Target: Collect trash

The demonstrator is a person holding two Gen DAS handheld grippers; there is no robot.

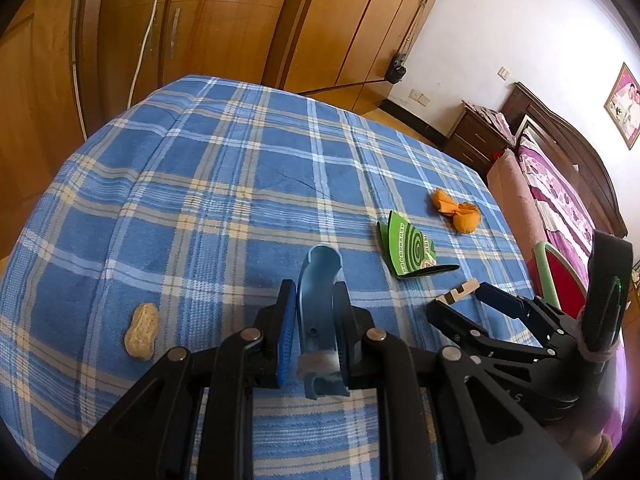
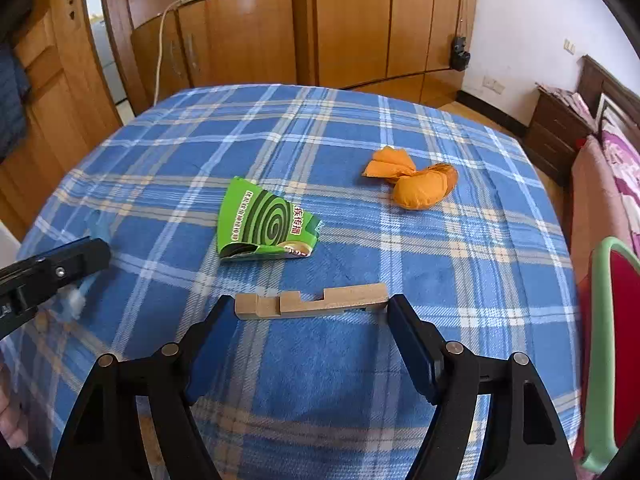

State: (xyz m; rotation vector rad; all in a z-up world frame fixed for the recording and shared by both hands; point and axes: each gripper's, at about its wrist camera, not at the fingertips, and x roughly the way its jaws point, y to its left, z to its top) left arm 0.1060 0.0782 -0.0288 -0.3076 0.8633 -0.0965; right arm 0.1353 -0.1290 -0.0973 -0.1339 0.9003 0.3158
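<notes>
My left gripper (image 1: 314, 292) is shut on a curved light-blue plastic strip (image 1: 322, 260), held just above the checked cloth. To its left lies a peanut shell (image 1: 140, 336). My right gripper (image 2: 311, 310) is open and low over the table. A notched wooden block (image 2: 312, 300) lies crosswise between its fingertips, each tip close beside one end of the block. Beyond the block lie a crushed green mosquito-coil box (image 2: 264, 220) and orange peel (image 2: 416, 184). In the left wrist view the right gripper (image 1: 460, 300) straddles the block (image 1: 460, 292), to the right of my left one.
A blue plaid cloth covers the table (image 2: 320, 128). A red chair with a green rim (image 2: 612, 320) stands by the table's right edge, with a bed (image 1: 560, 192) behind it. Wooden wardrobes (image 2: 352, 20) line the far side. A finger of the left gripper (image 2: 80, 258) reaches in at the left.
</notes>
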